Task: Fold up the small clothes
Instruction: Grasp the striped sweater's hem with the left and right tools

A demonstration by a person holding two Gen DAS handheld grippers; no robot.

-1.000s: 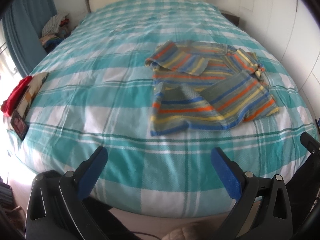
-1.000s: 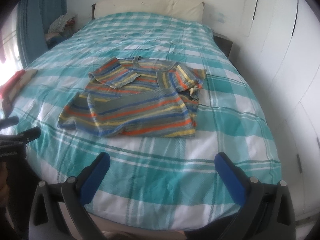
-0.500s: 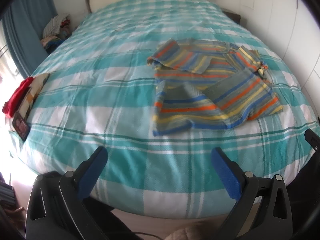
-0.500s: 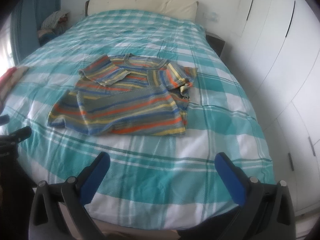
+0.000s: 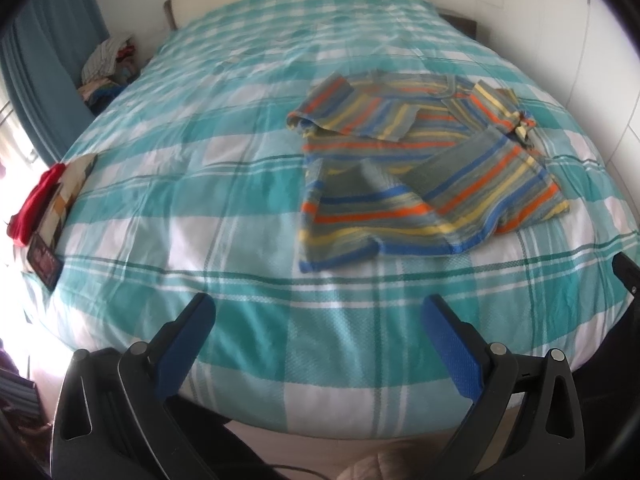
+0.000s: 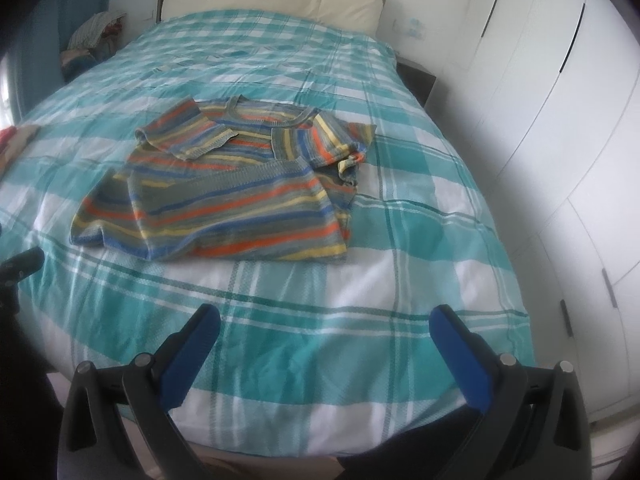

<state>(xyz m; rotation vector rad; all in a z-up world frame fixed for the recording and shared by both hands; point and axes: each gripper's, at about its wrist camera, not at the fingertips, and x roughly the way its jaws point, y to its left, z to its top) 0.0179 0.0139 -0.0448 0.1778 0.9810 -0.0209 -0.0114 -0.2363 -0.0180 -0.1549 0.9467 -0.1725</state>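
A small striped knit sweater [image 5: 404,168], grey with orange, yellow and blue bands, lies loosely crumpled on the teal checked bed [image 5: 224,184]. Its sleeves are turned in over the body. It also shows in the right wrist view [image 6: 232,196], left of centre. My left gripper [image 5: 318,312] is open and empty, hovering over the bed's near edge, short of the sweater. My right gripper [image 6: 326,322] is open and empty, also over the near edge, short of the sweater's hem.
A red and patterned cloth pile [image 5: 44,204] lies at the bed's left edge. A heap of clothes [image 5: 108,68] sits beside the blue curtain [image 5: 36,92]. White wardrobe doors [image 6: 560,128] line the right side. A cream headboard [image 6: 272,0] stands at the far end.
Both grippers have shifted slightly, so the sweater sits a little differently in each view. The sweater itself has not moved. Both jaws stay open.
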